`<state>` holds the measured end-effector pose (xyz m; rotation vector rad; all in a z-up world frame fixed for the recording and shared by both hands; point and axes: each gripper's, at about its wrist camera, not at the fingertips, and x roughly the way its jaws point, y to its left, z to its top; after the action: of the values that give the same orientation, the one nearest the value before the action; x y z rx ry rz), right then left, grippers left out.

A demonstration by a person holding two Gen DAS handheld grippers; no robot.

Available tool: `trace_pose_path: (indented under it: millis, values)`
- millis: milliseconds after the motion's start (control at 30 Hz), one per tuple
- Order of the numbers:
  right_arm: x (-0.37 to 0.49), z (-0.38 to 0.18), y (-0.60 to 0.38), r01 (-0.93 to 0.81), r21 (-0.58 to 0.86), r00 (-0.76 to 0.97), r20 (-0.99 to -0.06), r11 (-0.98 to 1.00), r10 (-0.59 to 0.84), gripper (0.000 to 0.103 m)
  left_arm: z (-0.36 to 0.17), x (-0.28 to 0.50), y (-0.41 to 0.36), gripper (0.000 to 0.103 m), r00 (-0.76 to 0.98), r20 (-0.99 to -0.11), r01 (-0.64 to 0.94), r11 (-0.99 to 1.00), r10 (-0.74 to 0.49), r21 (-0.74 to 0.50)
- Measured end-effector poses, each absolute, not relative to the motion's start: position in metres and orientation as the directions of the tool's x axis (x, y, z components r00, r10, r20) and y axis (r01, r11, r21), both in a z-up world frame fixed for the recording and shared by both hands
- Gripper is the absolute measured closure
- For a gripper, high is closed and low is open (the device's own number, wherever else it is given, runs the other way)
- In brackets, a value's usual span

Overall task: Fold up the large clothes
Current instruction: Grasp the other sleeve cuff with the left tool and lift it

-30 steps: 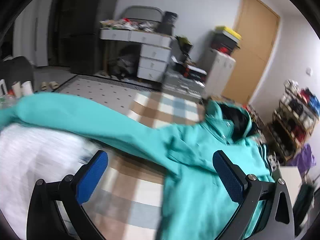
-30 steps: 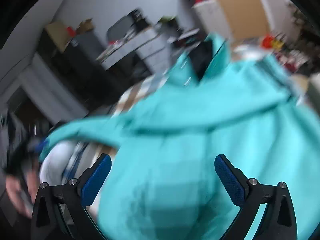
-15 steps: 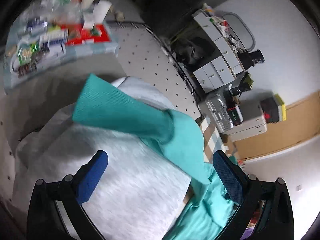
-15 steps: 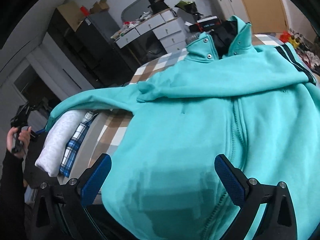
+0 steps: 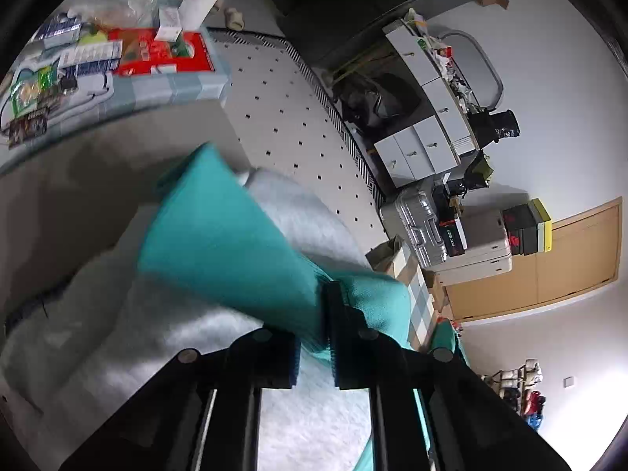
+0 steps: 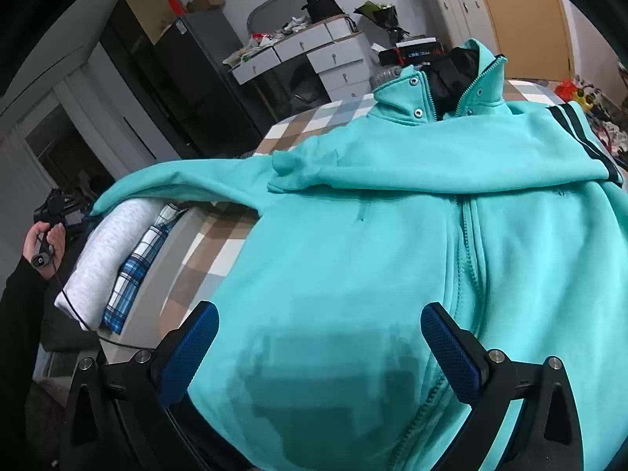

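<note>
A teal zip-up jacket (image 6: 373,259) lies front up on a checked table (image 6: 219,251), its right sleeve folded across the chest. Its other sleeve (image 6: 176,174) stretches out to the left over a folded pile. My left gripper (image 5: 314,337) is shut on that teal sleeve (image 5: 231,251) near the cuff; it also shows far left in the right wrist view (image 6: 59,212). My right gripper (image 6: 320,353) is open and empty, hovering over the jacket's lower front.
A folded grey garment (image 6: 106,251) on a blue plaid one (image 6: 133,271) lies at the table's left end. A cluttered low table (image 5: 98,59), white drawers (image 6: 314,59), a black cabinet (image 6: 165,86) and a wooden door (image 5: 549,267) surround the area.
My left gripper has closed on the teal sleeve, which it only hovered over before. My right gripper has stayed open above the jacket's front.
</note>
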<state>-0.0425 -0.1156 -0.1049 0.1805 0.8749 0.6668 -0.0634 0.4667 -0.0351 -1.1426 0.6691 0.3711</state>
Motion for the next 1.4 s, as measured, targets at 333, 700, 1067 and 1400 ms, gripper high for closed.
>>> trace_pose_path:
  millis: [333, 700, 1067, 1400]
  values:
    - [-0.044, -0.104, -0.119, -0.461, 0.415, 0.453, -0.65, 0.784, 0.61, 0.0, 0.01, -0.078, 0.449, 0.1, 0.889, -0.455, -0.344, 0.579, -0.052, -0.739]
    - [-0.046, -0.102, -0.114, -0.473, 0.403, 0.449, -0.655, 0.783, 0.608, 0.0, -0.036, -0.079, 0.473, 0.082, 0.819, -0.573, -0.521, 0.415, -0.003, -0.746]
    - [-0.035, -0.101, -0.128, -0.413, 0.432, 0.474, -0.65, 0.802, 0.594, 0.0, 0.112, -0.025, 0.379, 0.1, 0.926, -0.376, -0.241, 0.71, -0.035, -0.661]
    - [-0.038, -0.088, -0.182, -0.213, 0.473, 0.639, -0.594, 0.855, 0.489, 0.0, 0.189, 0.109, 0.11, 0.1, 0.832, -0.37, 0.146, 0.807, -0.412, -0.572]
